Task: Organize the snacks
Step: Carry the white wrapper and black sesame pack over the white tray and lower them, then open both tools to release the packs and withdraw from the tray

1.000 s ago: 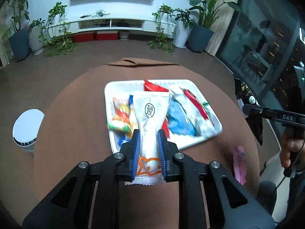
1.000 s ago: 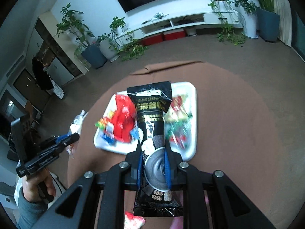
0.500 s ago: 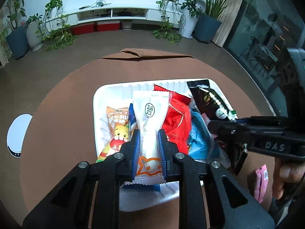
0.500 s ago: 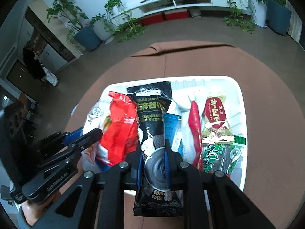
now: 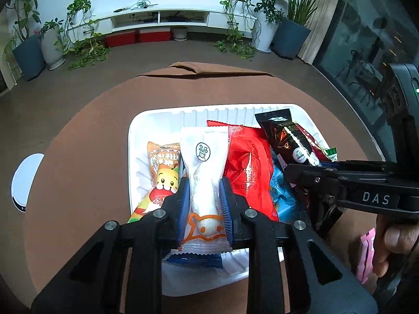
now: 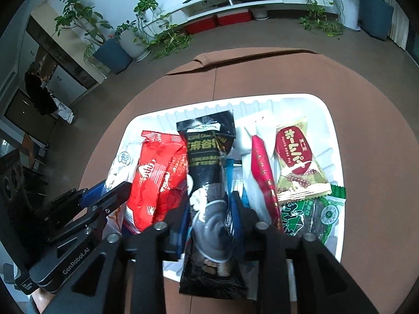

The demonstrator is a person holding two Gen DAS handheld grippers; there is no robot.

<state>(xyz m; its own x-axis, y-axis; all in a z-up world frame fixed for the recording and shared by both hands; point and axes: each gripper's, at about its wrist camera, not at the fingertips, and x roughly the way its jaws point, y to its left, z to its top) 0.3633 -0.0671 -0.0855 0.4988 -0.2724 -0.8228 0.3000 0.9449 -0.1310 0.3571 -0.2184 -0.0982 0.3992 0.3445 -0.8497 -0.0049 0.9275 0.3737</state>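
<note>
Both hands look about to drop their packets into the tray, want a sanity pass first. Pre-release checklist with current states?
1. White packet over the white tray, not the table: ok.
2. Left gripper jaws opening, white packet between them and not yet clear: not ok for pulling away.
3. Black packet over the tray, between the red packet and the blue one: ok.
4. Right gripper jaws opening, black packet between them: not ok for pulling away yet.
5. Grippers apart from each other, side by side, no contact seen: ok.
6. Whether either packet's lower end already rests on the snacks below: cannot tell.
</note>
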